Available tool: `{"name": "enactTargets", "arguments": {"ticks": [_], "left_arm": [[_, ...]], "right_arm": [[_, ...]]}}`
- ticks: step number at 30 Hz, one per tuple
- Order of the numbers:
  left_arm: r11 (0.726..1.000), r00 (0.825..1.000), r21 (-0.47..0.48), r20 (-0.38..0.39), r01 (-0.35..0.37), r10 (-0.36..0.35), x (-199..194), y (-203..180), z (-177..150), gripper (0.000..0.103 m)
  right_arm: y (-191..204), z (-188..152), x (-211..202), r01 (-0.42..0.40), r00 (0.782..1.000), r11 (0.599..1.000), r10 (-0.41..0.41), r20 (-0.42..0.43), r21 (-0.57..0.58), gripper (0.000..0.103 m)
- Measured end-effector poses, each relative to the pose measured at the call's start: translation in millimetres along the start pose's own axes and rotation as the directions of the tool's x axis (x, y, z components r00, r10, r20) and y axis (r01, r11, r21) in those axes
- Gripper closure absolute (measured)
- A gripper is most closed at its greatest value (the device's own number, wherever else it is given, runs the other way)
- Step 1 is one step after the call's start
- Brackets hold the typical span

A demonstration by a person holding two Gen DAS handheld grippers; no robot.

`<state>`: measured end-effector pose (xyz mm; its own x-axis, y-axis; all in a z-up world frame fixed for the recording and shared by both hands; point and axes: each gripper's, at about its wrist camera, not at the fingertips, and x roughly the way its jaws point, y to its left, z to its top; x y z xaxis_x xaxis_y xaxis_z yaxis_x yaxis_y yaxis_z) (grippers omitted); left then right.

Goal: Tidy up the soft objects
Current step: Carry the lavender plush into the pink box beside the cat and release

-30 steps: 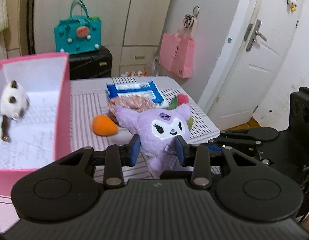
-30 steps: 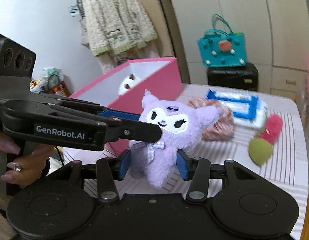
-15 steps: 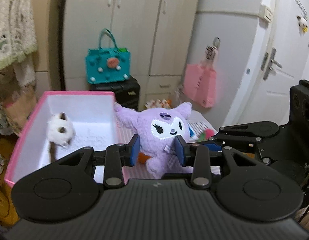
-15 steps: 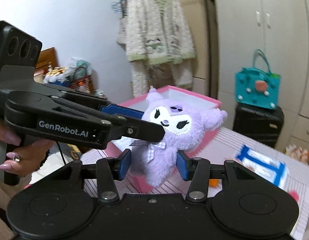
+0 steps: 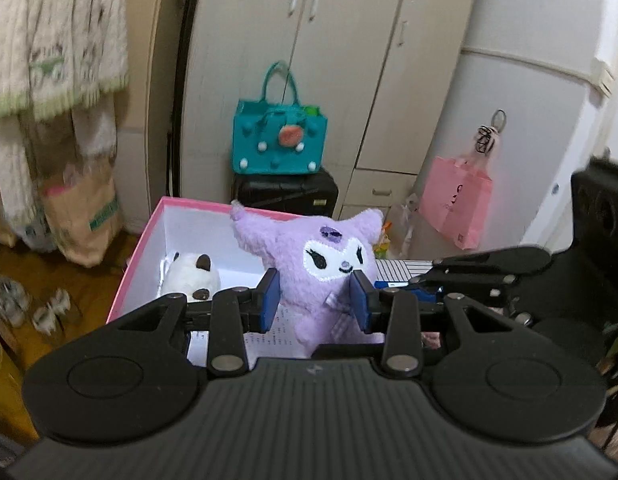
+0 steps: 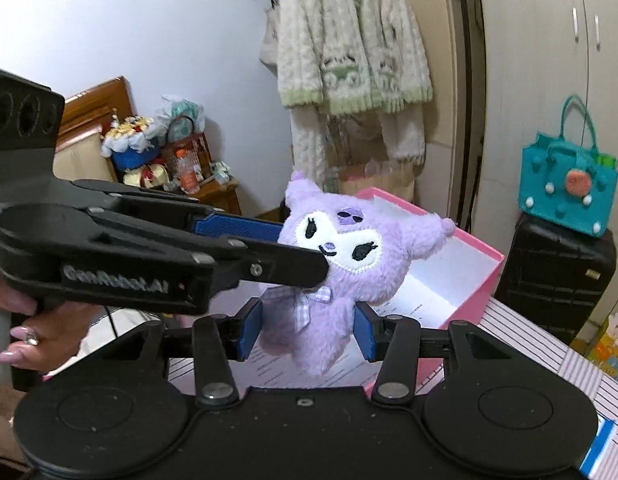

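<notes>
Both grippers hold one purple plush toy (image 5: 321, 264) with a white face and a checked bow. My left gripper (image 5: 313, 300) is shut on its body from one side. My right gripper (image 6: 307, 330) is shut on its lower body from the other side. The toy (image 6: 341, 256) hangs in the air over the open pink box (image 5: 149, 248) with white inner walls. A small white plush with brown ears (image 5: 191, 278) lies inside the box, on printed paper. The left gripper also crosses the right wrist view (image 6: 269, 258).
The box (image 6: 461, 248) stands on a striped table (image 6: 521, 344). A teal handbag (image 5: 279, 140) sits on a black case (image 5: 285, 196) behind. A pink bag (image 5: 455, 204) hangs at right. Fluffy garments (image 6: 349, 52) hang by the cupboard. A blue-edged packet (image 6: 597, 448) lies on the table.
Both grippers have lifted the purple plush off the table and carried it left, from beside the box to above its open top. Both stayed shut on it.
</notes>
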<state>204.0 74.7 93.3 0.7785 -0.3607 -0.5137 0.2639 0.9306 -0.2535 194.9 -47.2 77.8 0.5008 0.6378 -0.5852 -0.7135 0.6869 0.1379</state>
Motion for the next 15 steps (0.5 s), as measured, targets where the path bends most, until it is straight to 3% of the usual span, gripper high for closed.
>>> {"name": "enactTargets", "arguments": {"ticks": [6, 15], "left_arm": [[0.998, 0.995, -0.064, -0.100, -0.010, 0.003, 52, 36, 20, 0.067], [0.992, 0.951, -0.124, -0.306, 0.005, -0.043, 128, 74, 32, 0.067]], "right_arm": [[-17, 13, 49, 0.037, 0.996, 0.999, -0.036, -0.080, 0.019, 0.052], [-34, 22, 113, 0.157, 0.950, 0.988, -0.154, -0.272, -0.011, 0.052]]}}
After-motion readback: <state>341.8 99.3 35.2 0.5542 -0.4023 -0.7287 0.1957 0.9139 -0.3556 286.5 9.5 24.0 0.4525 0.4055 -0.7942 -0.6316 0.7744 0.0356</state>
